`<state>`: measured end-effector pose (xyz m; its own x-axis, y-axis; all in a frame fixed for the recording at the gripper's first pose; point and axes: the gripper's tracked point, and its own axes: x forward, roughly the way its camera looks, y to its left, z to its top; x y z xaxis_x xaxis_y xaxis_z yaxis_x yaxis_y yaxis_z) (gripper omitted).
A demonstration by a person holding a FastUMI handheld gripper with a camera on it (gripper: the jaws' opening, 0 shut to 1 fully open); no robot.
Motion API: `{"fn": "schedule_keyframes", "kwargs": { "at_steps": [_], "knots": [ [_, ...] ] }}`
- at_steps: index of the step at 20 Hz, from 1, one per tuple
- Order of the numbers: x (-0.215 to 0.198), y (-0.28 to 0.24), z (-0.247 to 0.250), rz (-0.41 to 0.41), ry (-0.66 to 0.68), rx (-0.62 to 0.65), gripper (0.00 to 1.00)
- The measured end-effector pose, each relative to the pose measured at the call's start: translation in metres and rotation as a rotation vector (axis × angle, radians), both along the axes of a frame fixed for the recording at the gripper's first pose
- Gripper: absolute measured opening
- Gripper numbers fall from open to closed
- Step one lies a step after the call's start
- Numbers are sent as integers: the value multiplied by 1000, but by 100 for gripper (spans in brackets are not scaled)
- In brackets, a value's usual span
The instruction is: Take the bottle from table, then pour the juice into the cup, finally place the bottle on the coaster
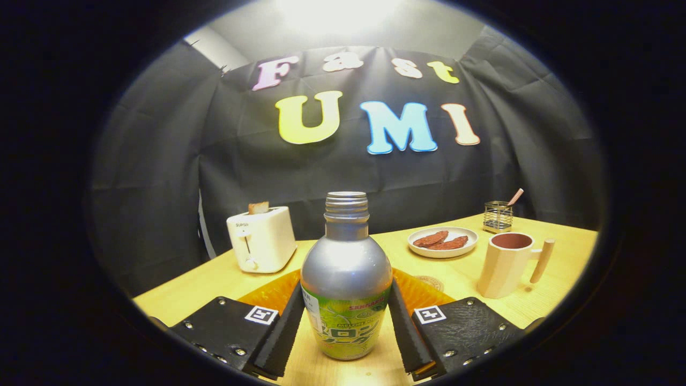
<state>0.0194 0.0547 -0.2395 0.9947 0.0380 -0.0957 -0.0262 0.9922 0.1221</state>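
Two fingers (pixel 289 321) of the gripper (pixel 345 327) are standing on either side of a silver aluminium bottle (pixel 346 279) with a green label, and the bottle is sitting upright on the pale wooden table (pixel 557 300) right between them. Both inner faces are lying against the bottle's flanks at its lower body, so the claw appears to be pinching the bottle — no gap is showing on either side. Its threaded neck is standing bare at the top, with no cap on it.

Behind the bottle, an orange mat (pixel 273 294) is spreading out across the table, partly hidden by the bottle and the fingers. Just beyond the mat's right edge, a small round cork coaster (pixel 431 282) is lying flat on the wood, near the fingers and apart from the bottle.

Further right, a cream mug (pixel 506 265) with a wooden handle is standing upright, its handle pointing away from the bottle; its inside is looking dark reddish-brown, though whether it is holding liquid cannot be told. Beyond the coaster, a white plate (pixel 442 242) is carrying a few reddish-brown slices. Past the plate, near the wall, a small wire holder (pixel 498 216) is standing with a thin stick leaning out of it.

Left of the bottle and well apart from it, a cream toaster (pixel 261 239) is sitting near the table's far edge — a piece of toast (pixel 258 208) is poking up from its slot.
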Motion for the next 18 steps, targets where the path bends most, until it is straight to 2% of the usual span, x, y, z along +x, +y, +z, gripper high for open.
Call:
{"fn": "schedule_keyframes", "kwargs": {
  "at_steps": [7, 10, 13, 18],
  "knots": [
    [14, -37, 19, -50, -1, 231, 78],
    [26, -47, 22, -70, 10, 289, 78],
    [35, -51, 24, -61, 29, 368, 78],
    [38, -62, 29, -52, 32, 576, 78]
  ]
}}
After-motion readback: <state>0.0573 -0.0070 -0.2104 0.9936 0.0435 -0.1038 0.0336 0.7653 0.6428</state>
